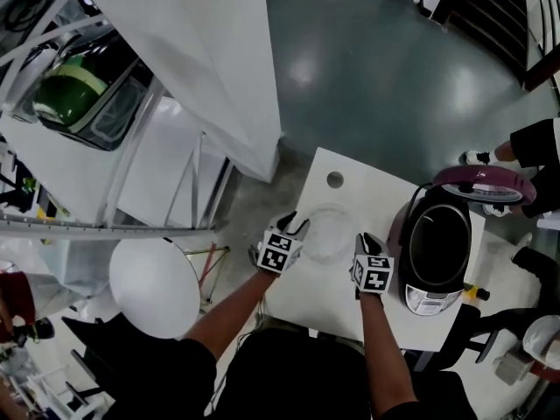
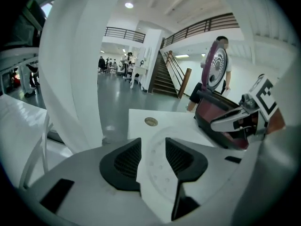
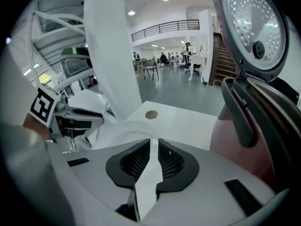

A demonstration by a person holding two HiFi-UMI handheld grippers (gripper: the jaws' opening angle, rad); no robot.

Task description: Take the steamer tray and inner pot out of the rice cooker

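Note:
A clear round steamer tray (image 1: 328, 233) (image 2: 157, 171) (image 3: 123, 128) lies on the white table (image 1: 350, 178), between my two grippers. My left gripper (image 1: 296, 227) (image 2: 153, 157) is at the tray's left rim, jaws open, and the pads stand clear of the tray. At the tray's right rim my right gripper (image 1: 366, 239) (image 3: 154, 157) has its jaws nearly together and appears to pinch the rim. The rice cooker (image 1: 429, 300) (image 2: 221, 121) (image 3: 254, 121) stands to the right with its lid (image 1: 486, 185) (image 3: 254, 27) raised. The dark inner pot (image 1: 435, 243) sits inside it.
A round grommet (image 1: 335, 179) (image 2: 151, 122) (image 3: 151, 115) marks the table's far side. A tall white panel (image 1: 219, 59) and metal framing rise left of the table. A person (image 1: 534, 147) stands beyond the cooker. A white round object (image 1: 153, 287) sits low at the left.

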